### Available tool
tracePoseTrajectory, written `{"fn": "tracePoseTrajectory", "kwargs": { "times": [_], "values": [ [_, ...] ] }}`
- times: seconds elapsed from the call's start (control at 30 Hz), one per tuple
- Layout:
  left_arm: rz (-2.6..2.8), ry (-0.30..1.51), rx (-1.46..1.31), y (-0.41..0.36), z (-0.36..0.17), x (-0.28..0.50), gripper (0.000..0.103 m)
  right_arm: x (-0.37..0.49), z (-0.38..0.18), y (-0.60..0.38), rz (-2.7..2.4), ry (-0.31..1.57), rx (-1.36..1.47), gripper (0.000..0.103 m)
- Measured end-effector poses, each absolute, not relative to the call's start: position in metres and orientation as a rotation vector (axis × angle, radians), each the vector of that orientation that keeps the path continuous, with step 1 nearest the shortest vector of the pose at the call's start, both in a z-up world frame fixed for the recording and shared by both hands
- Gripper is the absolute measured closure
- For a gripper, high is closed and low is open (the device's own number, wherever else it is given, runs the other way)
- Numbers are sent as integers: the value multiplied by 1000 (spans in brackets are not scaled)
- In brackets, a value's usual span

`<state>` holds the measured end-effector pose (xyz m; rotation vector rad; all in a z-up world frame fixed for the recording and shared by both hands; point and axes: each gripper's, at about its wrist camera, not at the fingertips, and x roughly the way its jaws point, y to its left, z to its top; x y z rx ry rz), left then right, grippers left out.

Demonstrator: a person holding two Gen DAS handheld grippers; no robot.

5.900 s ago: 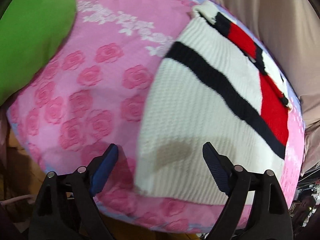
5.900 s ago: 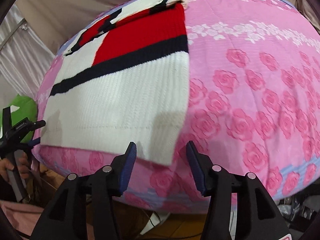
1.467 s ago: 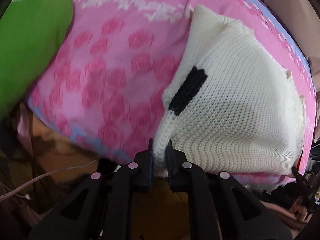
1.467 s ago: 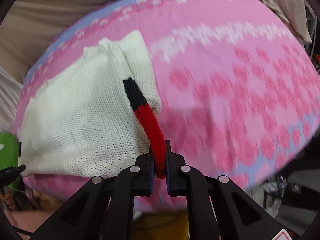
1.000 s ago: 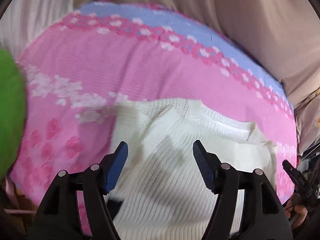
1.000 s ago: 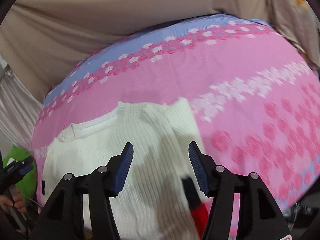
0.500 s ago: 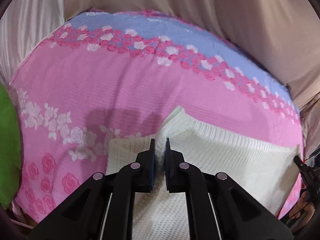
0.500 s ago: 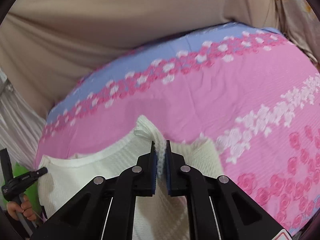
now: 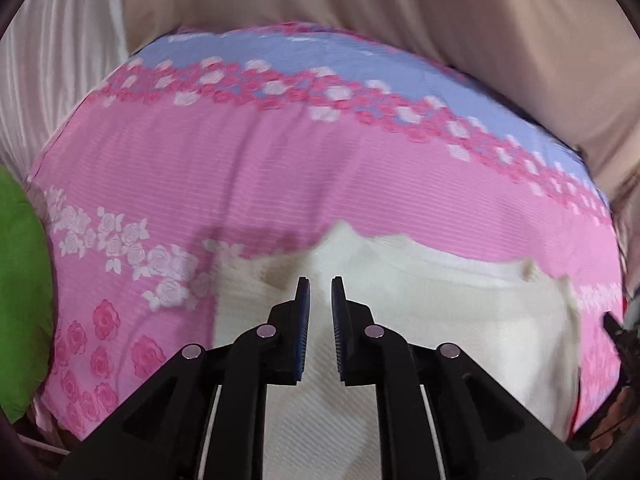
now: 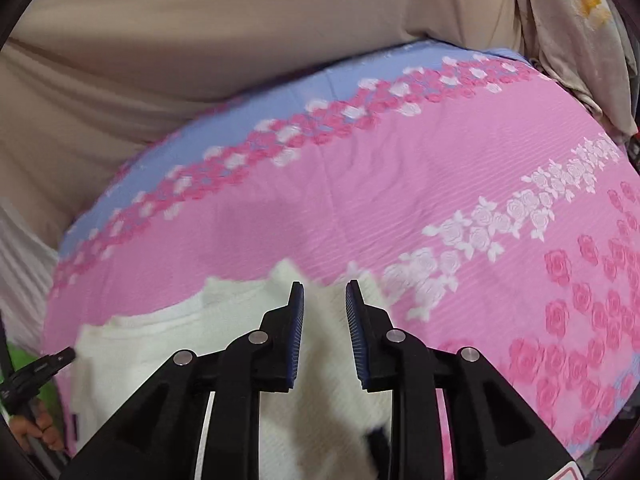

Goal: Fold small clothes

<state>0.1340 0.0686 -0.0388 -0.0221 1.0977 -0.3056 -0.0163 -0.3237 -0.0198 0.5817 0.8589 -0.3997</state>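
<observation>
The white knitted sweater [image 9: 440, 320] lies folded on the pink rose-print bedspread [image 9: 280, 184], filling the lower centre and lower right of the left wrist view and the lower left of the right wrist view. Only its cream side shows now; a scrap of the black stripe [image 10: 378, 438] peeks out at the bottom of the right wrist view.

Half a second ago both grippers were pinched shut on the far edge of the knit. Now the left gripper [image 9: 320, 284] has its jaws a narrow gap apart and opening, with the sweater lying under them and nothing pressed between the pads. The right gripper [image 10: 323, 286] is also opening, its gap a little wider, and the cloth has likewise dropped free beneath it. A second ago both stood wide over the garment, so this was a short pinch and let-go at the top corners.

I judge that this fold has been laid down and released. The far edge looks a little bumpy at its middle, so it may need smoothing before any further fold.

No container is in view. A green cushion [image 9: 20, 300] sits at the left edge, and beige fabric [image 9: 400, 20] fills the top of the frames.
</observation>
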Motion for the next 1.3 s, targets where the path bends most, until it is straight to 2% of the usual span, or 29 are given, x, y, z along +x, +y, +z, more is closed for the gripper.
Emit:
{"fn": "tracePoseTrajectory", "kwargs": {
  "times": [0.03,0.13,0.23,0.3,0.37,0.53,0.63,0.8,0.87,0.9,1.0,1.1,1.17,1.23,1.3],
  "values": [
    [-349,1105,-14,57,-35,124,92,-17,-17,-311,-340,869,592,87],
    [-458,1163,34,14,-48,101,91,0,-25,-239,-81,972,540,97],
    [-451,1215,112,-4,-77,94,91,24,-51,-165,131,1078,427,101],
    [-431,1229,91,11,-92,98,92,30,-66,-150,140,1128,341,102],
    [-414,1230,27,36,-92,107,92,25,-74,-175,56,1129,325,103],
    [-329,1240,-62,91,-99,120,93,-42,-77,-310,-316,1077,545,103],
    [-315,1238,-24,83,-94,112,96,-78,-85,-354,-378,1057,677,103],
    [-381,1170,-4,36,-63,112,92,-45,-48,-305,-306,1010,556,103],
    [-369,1170,66,17,-75,125,86,-15,-43,-278,-242,1009,513,103],
    [-350,1177,107,15,-84,129,86,-3,-45,-270,-227,1030,487,103],
    [-331,1170,85,31,-88,134,86,26,-77,-265,-266,1137,406,103],
    [-310,1148,-4,58,-73,136,86,16,-68,-285,-310,1090,495,103],
    [-278,1149,-32,67,-76,146,85,7,-48,-291,-360,1027,470,92],
    [-253,1183,-84,73,-88,159,85,6,-43,-304,-406,1002,452,75],
    [-248,1191,-144,77,-95,170,85,11,-52,-320,-428,1012,472,72]
  ]
}}
